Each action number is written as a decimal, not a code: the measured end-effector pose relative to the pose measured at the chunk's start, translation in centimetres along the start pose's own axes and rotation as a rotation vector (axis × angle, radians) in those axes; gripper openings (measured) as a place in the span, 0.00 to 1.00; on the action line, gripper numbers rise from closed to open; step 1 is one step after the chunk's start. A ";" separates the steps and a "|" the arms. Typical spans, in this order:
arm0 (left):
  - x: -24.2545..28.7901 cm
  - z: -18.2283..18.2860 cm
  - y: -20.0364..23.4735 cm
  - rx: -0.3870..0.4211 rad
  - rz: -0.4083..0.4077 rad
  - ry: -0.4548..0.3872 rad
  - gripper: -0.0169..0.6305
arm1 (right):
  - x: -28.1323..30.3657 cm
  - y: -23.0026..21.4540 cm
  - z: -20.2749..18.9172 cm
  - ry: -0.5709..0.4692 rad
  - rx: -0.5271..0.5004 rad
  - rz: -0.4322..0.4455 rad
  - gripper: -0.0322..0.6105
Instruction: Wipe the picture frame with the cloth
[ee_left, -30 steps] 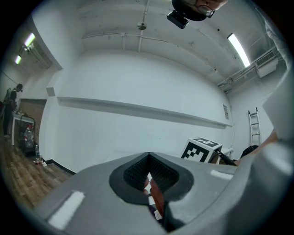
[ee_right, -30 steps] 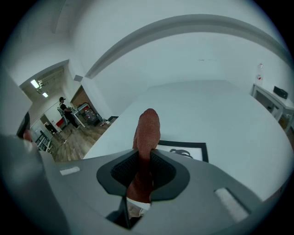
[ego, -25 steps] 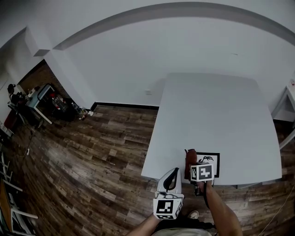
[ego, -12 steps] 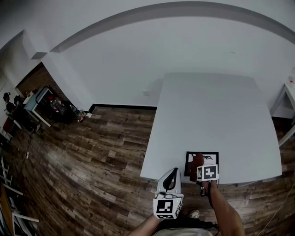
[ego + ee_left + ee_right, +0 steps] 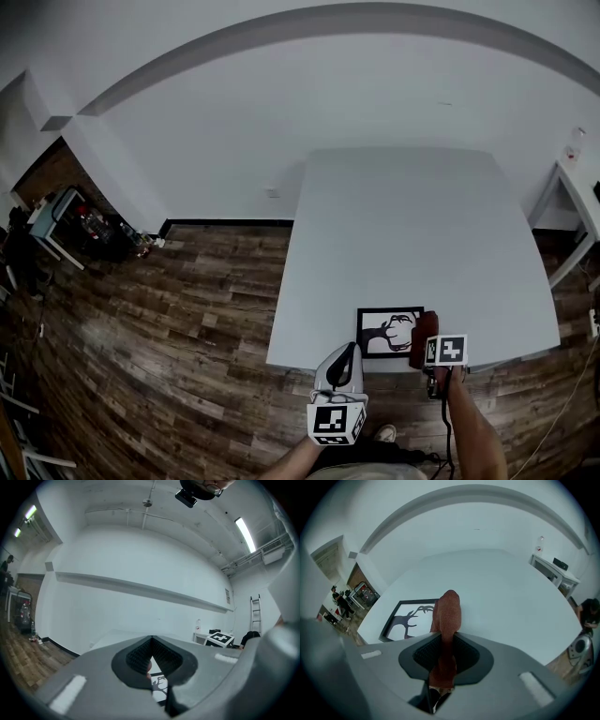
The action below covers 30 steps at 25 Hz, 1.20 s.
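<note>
Right tool (image 5: 429, 343): jaws clamped on the rust-red cloth (image 5: 423, 335), which stands up from the grip in the right gripper view. The picture frame (image 5: 379, 330) lies flat at the near edge of the surface (image 5: 403, 216), just right of its near left corner.

Change noted: over the last second my cloth has crossed the frame from its left side to its right edge, so the glass now shows uncovered.

Left tool (image 5: 341, 367): jaws together, nothing held, off the near edge.

Assessment: one pass across is likely done; the borders may still need wiping.
</note>
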State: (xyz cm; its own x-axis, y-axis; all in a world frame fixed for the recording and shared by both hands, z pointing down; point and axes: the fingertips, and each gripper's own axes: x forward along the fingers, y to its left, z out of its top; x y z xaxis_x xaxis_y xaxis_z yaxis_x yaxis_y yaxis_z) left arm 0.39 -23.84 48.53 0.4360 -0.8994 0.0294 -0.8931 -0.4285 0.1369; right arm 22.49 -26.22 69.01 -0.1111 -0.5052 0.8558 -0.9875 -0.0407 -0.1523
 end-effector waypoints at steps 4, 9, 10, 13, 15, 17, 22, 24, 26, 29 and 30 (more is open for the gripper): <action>0.1 -0.1 -0.4 0.003 -0.005 0.002 0.03 | -0.2 -1.0 -0.3 -0.005 0.017 -0.006 0.20; 0.3 0.5 0.1 0.009 0.006 -0.004 0.03 | -1.2 -0.2 0.7 -0.054 0.017 0.021 0.20; 0.3 0.6 0.3 0.011 0.010 -0.003 0.03 | -1.7 0.2 1.2 -0.078 0.019 0.035 0.20; 0.4 0.8 0.8 0.017 0.029 0.003 0.03 | -3.7 1.4 3.0 -0.169 0.008 0.069 0.20; 0.5 1.0 0.9 0.015 0.034 0.003 0.03 | -5.3 2.3 4.4 -0.243 -0.029 0.085 0.20; 0.7 1.3 0.8 0.016 0.034 -0.002 0.03 | -7.4 3.6 5.7 -0.329 -0.076 0.106 0.20; 1.0 2.2 0.5 0.016 0.026 -0.018 0.03 | -13.4 6.6 8.6 -0.580 -0.175 0.128 0.20; 1.2 2.7 0.5 0.017 0.024 -0.026 0.03 | -15.7 7.7 9.6 -0.680 -0.252 0.114 0.20; 1.4 3.4 0.5 0.022 0.023 -0.034 0.03 | -17.8 8.7 10.2 -0.774 -0.326 0.102 0.20; 1.2 4.2 0.5 0.038 0.023 -0.049 0.03 | -20.9 9.6 10.3 -0.902 -0.360 0.089 0.20; 1.0 4.4 0.5 0.045 0.024 -0.056 0.03 | -21.9 9.8 10.2 -0.942 -0.362 0.087 0.20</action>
State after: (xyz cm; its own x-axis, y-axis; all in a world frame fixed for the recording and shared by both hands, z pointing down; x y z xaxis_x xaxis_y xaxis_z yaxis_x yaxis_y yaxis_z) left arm -0.04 -25.35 44.26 0.4090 -0.9122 -0.0235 -0.9077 -0.4094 0.0919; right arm 16.35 -24.35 43.77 -0.2052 -0.9748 0.0872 -0.9721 0.2133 0.0978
